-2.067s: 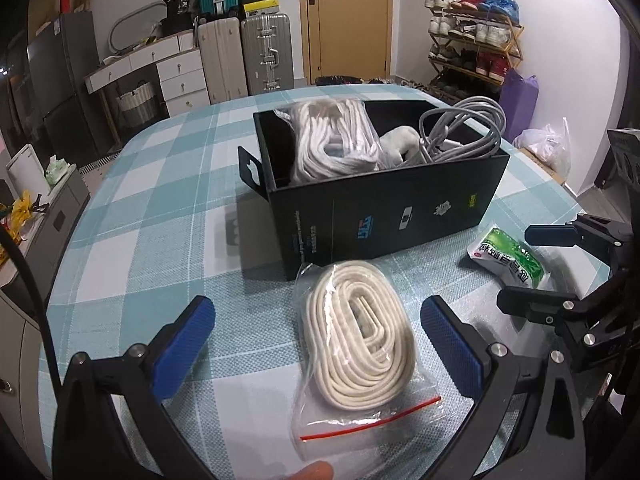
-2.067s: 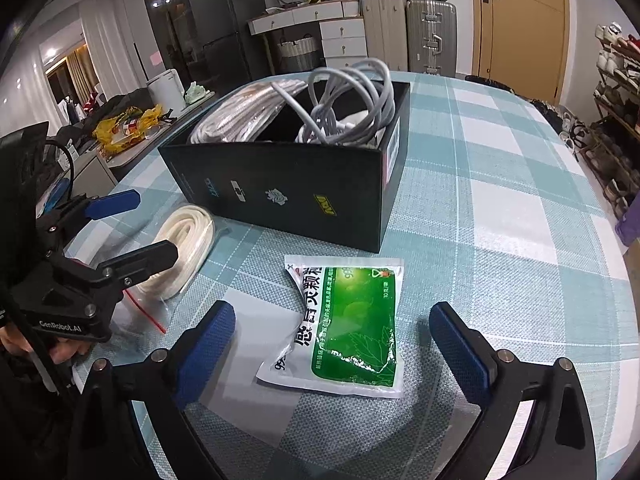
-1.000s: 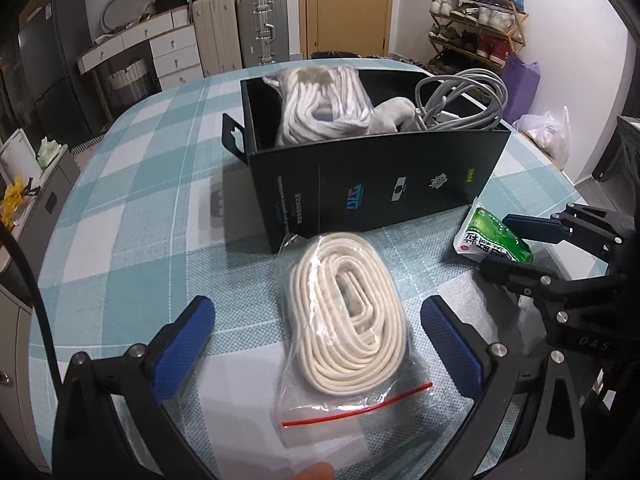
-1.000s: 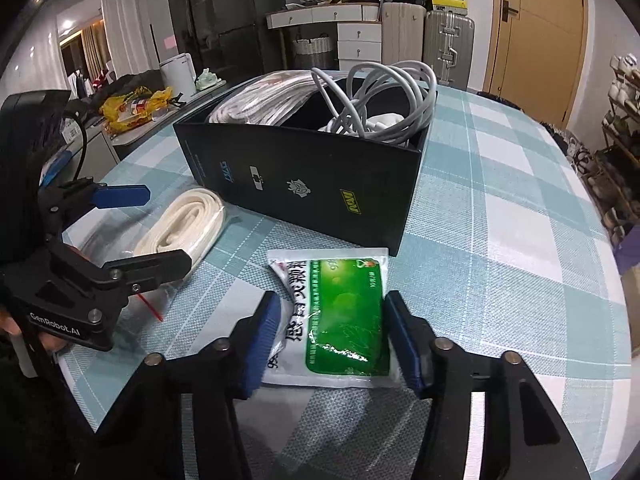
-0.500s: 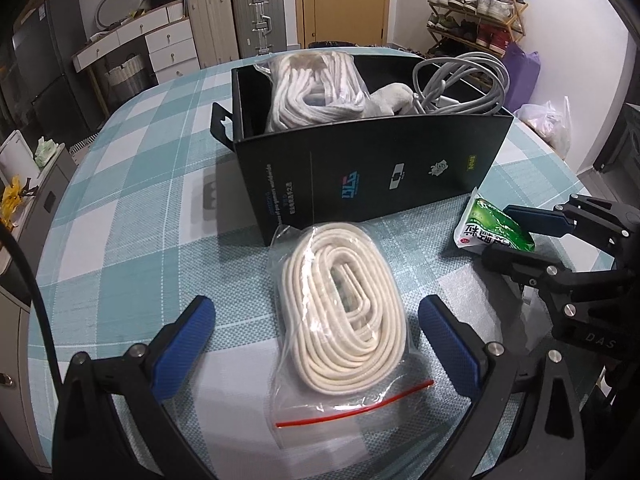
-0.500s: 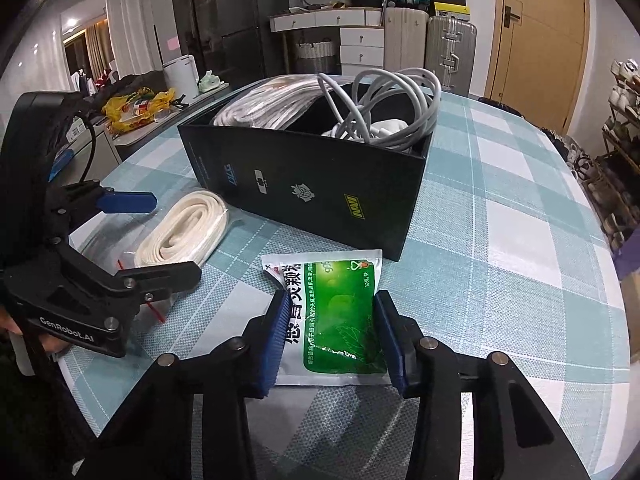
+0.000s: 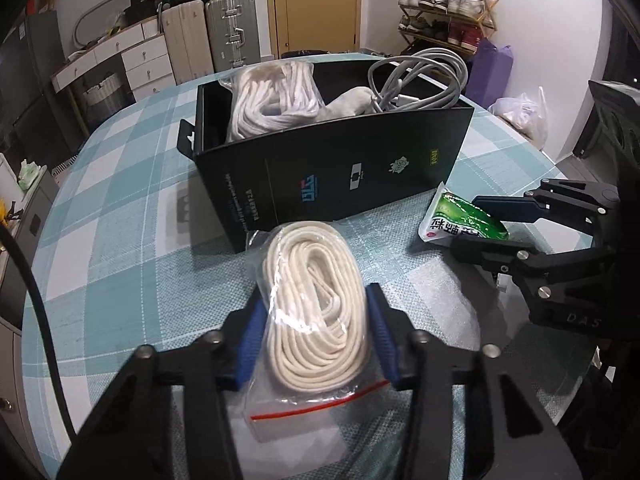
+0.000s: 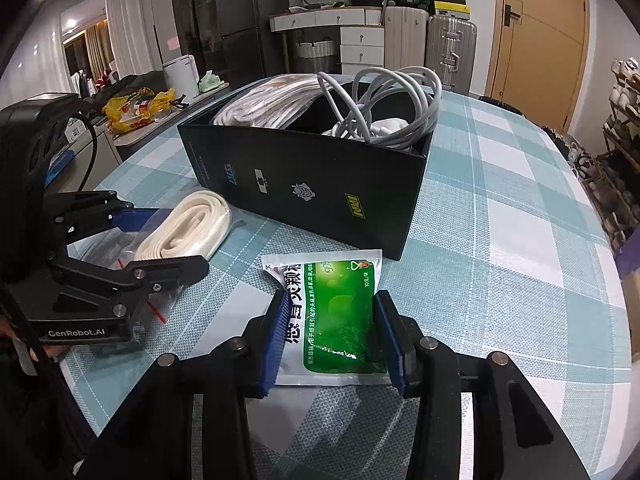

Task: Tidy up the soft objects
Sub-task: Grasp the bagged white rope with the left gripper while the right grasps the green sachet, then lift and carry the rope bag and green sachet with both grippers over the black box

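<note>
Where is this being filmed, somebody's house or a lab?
Most likely someone's home, perhaps a dining area near the entrance. A shoe rack stands by the door, suitcases line the wall, and a fridge stands behind the checked tablecloth.

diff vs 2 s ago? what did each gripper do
Both closed. The left gripper, wide open 2 s ago, has its jaws against the bagged rope coil. The right gripper closed earlier and stays clamped on the green sachet. Both views also edged toward the black box. Unchanged: coil and sachet on the tablecloth, box contents.
</note>
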